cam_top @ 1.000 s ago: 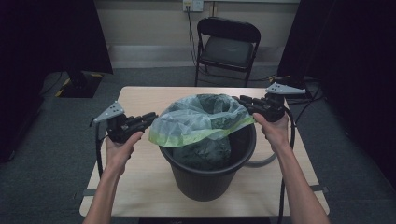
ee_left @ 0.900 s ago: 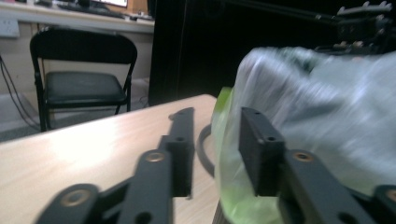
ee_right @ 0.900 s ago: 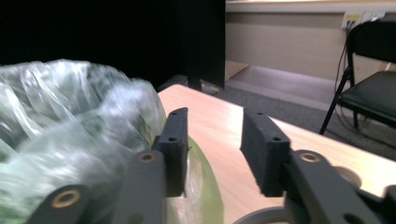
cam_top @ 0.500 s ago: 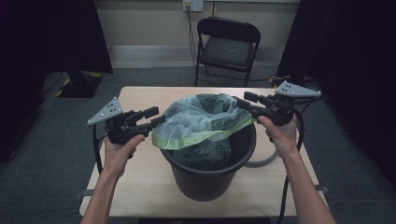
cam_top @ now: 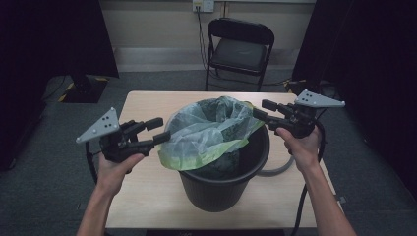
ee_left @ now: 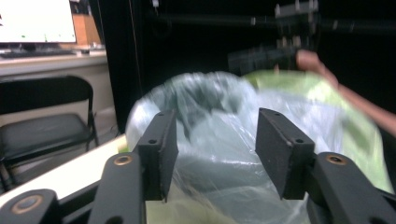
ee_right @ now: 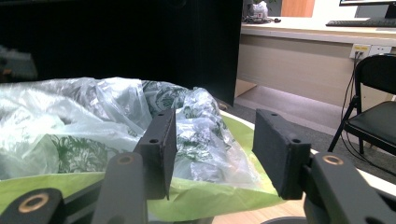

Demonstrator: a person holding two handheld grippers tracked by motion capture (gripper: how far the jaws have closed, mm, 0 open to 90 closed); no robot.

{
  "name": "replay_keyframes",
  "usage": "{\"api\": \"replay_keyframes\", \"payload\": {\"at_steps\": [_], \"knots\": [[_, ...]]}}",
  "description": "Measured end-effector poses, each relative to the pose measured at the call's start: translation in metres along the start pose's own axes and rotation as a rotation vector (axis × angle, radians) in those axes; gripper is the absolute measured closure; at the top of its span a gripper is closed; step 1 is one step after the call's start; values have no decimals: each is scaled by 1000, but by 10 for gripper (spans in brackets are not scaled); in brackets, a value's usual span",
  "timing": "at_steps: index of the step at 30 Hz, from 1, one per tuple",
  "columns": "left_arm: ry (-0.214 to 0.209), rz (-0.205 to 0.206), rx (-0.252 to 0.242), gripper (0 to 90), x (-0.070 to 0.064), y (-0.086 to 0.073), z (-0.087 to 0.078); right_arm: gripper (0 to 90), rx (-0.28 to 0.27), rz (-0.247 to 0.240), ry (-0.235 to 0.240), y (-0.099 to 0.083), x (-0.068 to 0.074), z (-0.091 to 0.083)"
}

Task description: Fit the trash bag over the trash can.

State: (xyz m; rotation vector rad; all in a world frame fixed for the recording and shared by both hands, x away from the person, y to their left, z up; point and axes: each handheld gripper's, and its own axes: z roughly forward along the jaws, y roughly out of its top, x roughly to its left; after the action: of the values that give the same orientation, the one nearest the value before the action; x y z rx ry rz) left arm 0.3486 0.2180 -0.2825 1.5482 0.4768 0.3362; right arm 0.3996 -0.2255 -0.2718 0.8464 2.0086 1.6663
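Grippers — two, seemingly open — flank one bag (cam_top: pixel 211 135) in one bucket (cam_top: pixel 231 182).

1. High view: dim overall. The table (cam_top: pixel 147 191) top is the brightest surface, lit from above; the side areas fall into near-black.
2. High view: soft focus, low detail. A soft shadow sits on the table beside the bucket (cam_top: pixel 221 184) base.
3. Left gripper view: the bag (ee_left: pixel 219 135) and the far forearm (ee_left: pixel 355 100) are smeared by motion blur; the near jaws are sharp. A white area at top left is overexposed.
4. Right gripper view: the sharpest picture. The bag's film shows faint sheen; the left background is black, the desk (ee_right: pixel 317 35) on the right brightly lit.
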Motion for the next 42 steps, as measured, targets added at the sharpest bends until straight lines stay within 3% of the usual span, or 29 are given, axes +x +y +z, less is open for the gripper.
{"api": "replay_keyframes", "payload": {"at_steps": [3,4,8,15,19,23,26,32,37,42], "knots": [[8,-21,-23,511,9,3,5,500,-1,1,5,-1,0,1],[9,-32,-25,513,19,3,12,500,-3,0,5,-1,0,1],[16,-67,-8,504,27,-2,20,505,2,5,3,-1,0,1],[-8,-13,58,468,8,-15,15,500,12,11,7,-7,-3,3],[16,18,94,425,0,-20,15,495,18,19,11,-10,-3,6],[9,31,80,415,-5,-17,7,488,23,27,13,-10,-5,11],[5,2,36,409,1,-11,-1,490,17,30,13,-8,-6,13],[8,-10,23,406,8,-9,-6,489,2,18,3,-2,-3,11],[12,-5,16,401,6,-7,-12,484,-2,5,8,1,0,8],[37,-7,3,404,9,-3,-12,486,-5,10,1,0,0,9]]}}
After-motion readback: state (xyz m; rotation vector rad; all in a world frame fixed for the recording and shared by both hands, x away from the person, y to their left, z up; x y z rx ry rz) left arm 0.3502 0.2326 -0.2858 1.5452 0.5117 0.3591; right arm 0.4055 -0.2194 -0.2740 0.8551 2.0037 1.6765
